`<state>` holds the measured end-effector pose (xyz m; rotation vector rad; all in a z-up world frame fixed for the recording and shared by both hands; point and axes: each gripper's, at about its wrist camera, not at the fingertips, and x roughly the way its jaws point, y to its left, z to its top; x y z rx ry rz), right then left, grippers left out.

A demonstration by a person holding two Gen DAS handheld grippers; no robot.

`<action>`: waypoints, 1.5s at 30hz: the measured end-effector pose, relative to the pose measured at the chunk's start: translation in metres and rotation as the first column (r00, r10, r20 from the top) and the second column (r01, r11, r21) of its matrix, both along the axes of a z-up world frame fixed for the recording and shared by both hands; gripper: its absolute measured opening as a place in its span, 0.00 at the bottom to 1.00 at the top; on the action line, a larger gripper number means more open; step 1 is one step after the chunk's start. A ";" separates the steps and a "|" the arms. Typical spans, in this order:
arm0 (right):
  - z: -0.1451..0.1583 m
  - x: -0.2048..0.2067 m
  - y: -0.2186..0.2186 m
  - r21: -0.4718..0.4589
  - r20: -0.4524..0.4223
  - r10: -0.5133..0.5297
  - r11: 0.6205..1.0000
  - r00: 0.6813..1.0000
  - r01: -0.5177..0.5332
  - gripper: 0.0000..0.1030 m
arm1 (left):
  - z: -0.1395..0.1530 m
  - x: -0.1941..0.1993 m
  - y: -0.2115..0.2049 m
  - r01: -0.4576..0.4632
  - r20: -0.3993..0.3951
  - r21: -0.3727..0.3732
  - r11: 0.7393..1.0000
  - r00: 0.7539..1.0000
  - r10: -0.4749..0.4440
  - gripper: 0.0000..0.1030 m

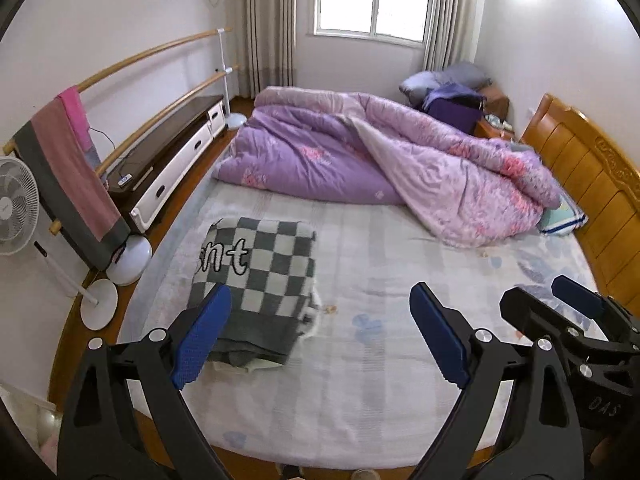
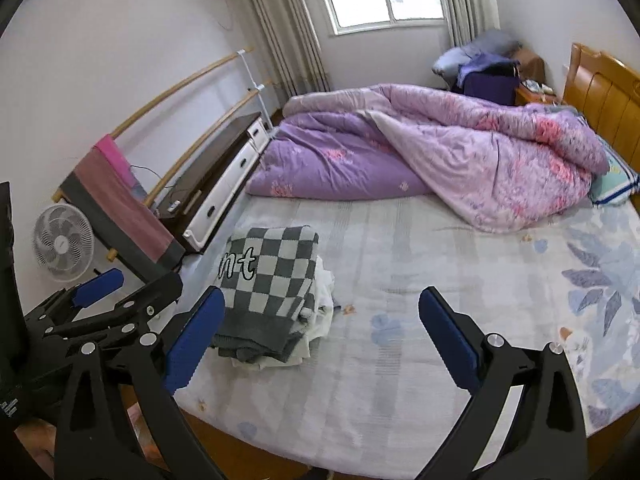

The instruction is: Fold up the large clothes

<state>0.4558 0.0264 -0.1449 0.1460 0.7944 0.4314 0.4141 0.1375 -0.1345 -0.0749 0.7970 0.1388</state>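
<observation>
**Folded stack on the bed, both grippers free above the sheet**

A bedroom with a window on the far wall. The bed [image 1: 360,400] takes most of the view; its pale sheet with flower prints is bare in the near half. A purple and pink quilt [image 1: 360,152] is pushed in a heap to the far side, probably to leave a flat working place for folding. At the right stands the wooden headboard [image 1: 592,184]. At the left, a rack with a towel [image 1: 68,172] hanging over it, and a white fan [image 1: 16,204].

The checkered garment [image 1: 260,276], grey and white with letters on it, lies folded on the left part of the sheet, near the bed's edge. In the right wrist view it rests on top of some white cloth [image 2: 320,320], so it seems to be a stack of finished pieces, kept at the side and away from the middle.

The left gripper [image 1: 320,332] hovers above the sheet with its fingers wide apart, holding nothing; one finger appears in front of the stack, but I cannot tell if it touches. The right gripper [image 2: 320,332] is also spread apart and empty, just beside the left one. I judge this fold is complete.
</observation>
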 end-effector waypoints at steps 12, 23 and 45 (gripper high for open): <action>0.058 -0.081 -0.081 -0.023 0.138 -0.016 1.000 0.990 0.019 0.92 | 0.053 -0.081 -0.087 -0.012 0.085 0.028 1.000 0.996 0.010 0.89; 0.097 -0.152 -0.088 -0.014 0.245 -0.079 0.996 0.966 0.085 0.92 | 0.094 -0.141 -0.093 0.022 0.170 0.053 0.998 0.985 -0.031 0.89; 0.119 -0.256 -0.025 -0.018 0.311 -0.125 0.990 0.942 0.137 0.92 | 0.120 -0.246 -0.022 0.045 0.233 0.070 0.997 0.971 -0.060 0.89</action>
